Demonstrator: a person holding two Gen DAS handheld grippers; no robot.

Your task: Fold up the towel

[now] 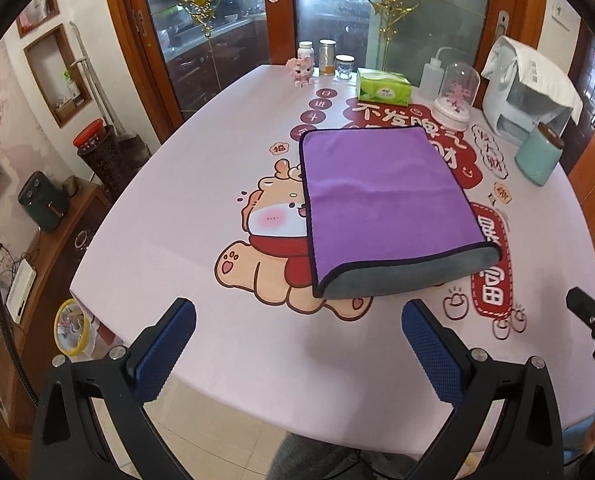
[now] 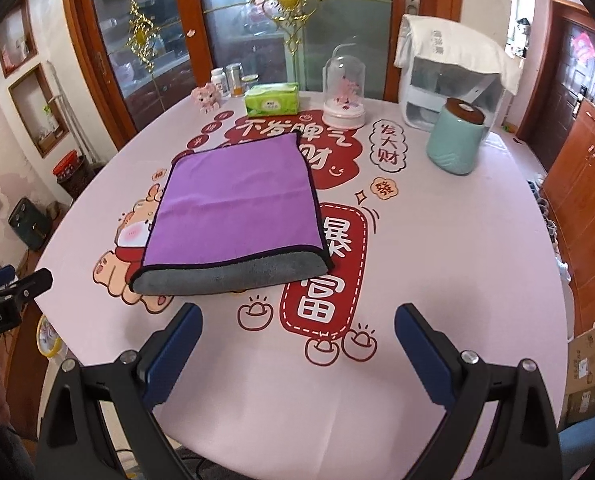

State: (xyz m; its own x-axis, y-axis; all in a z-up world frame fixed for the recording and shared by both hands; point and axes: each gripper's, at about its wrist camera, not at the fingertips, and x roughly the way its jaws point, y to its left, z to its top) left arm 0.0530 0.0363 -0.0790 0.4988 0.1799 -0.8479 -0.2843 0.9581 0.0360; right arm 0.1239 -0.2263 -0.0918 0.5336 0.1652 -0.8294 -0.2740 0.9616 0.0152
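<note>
Lying folded on the pink printed tablecloth [image 1: 169,200], the purple towel [image 1: 381,196] shows a grey underside along its near edge, where the top layer stops short of the fold. We see it rest flat on the middle of the table, partly covering the cartoon animal print [image 1: 265,220] and the red character panels. Our left gripper [image 1: 297,328] hangs above the near table edge with its blue-padded fingers [image 1: 165,344] spread wide and empty, apart from the towel. Our right gripper [image 2: 297,332] likewise stands spread wide, holding nothing, just short of the towel's near edge. Beyond the towel we note a green tissue pack [image 1: 383,88], a glass dome [image 1: 455,96] and a teal canister [image 1: 537,154].
</note>
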